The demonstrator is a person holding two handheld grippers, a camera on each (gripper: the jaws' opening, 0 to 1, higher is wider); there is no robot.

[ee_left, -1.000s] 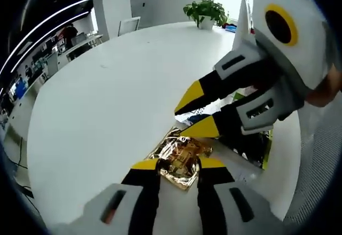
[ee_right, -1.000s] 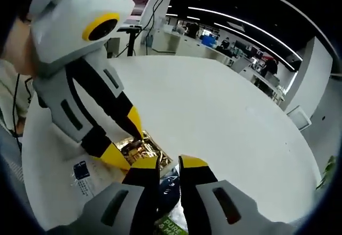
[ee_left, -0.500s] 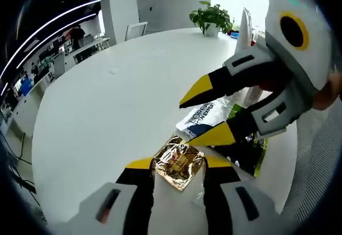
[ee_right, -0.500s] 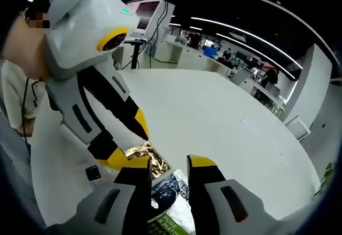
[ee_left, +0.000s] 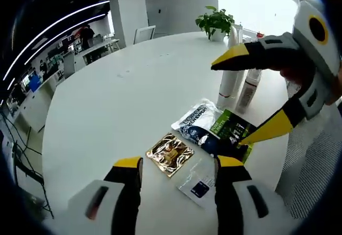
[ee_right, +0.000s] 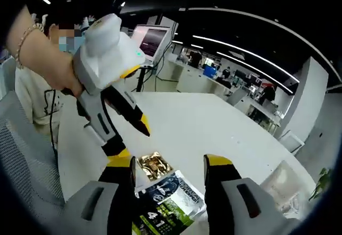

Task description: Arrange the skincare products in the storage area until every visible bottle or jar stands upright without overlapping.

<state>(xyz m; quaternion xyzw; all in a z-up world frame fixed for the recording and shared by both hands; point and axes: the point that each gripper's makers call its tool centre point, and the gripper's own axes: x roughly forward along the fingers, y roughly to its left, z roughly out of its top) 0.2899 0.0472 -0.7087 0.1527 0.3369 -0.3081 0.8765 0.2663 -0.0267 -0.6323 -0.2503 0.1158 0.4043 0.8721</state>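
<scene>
Left gripper view looks down between the left gripper (ee_left: 175,168), whose yellow-tipped jaws stand wide apart and hold nothing, raised above a round white table (ee_left: 107,101). Just beyond the jaw tips lie a gold foil sachet (ee_left: 169,154) and, nearer on the right, a small clear sachet (ee_left: 199,184) with a dark label; past them lies a white-and-dark pouch (ee_left: 195,122) touching or overlapping a green-and-black pouch (ee_left: 230,133), all flat. Farther right, two slim white bottles (ee_left: 230,80) stand upright side by side, just beside each other. The right gripper (ee_left: 251,99) comes in from the right, its jaws spread wide and empty over the pouches. By that showing, the bottles already stand as asked, while the flat packets look unsorted, so the arranging seems only partly done. Right gripper view, from between the right gripper's own open jaws, gives the gold sachet and the two pouches closer, shows a person's hand (ee_right: 51,67) with a bracelet gripping the left gripper, and a crinkled clear packet (ee_right: 286,192) at the far right edge. The left gripper view alone gives the upright bottles and a potted plant (ee_left: 215,21) at the table's far side.
</scene>
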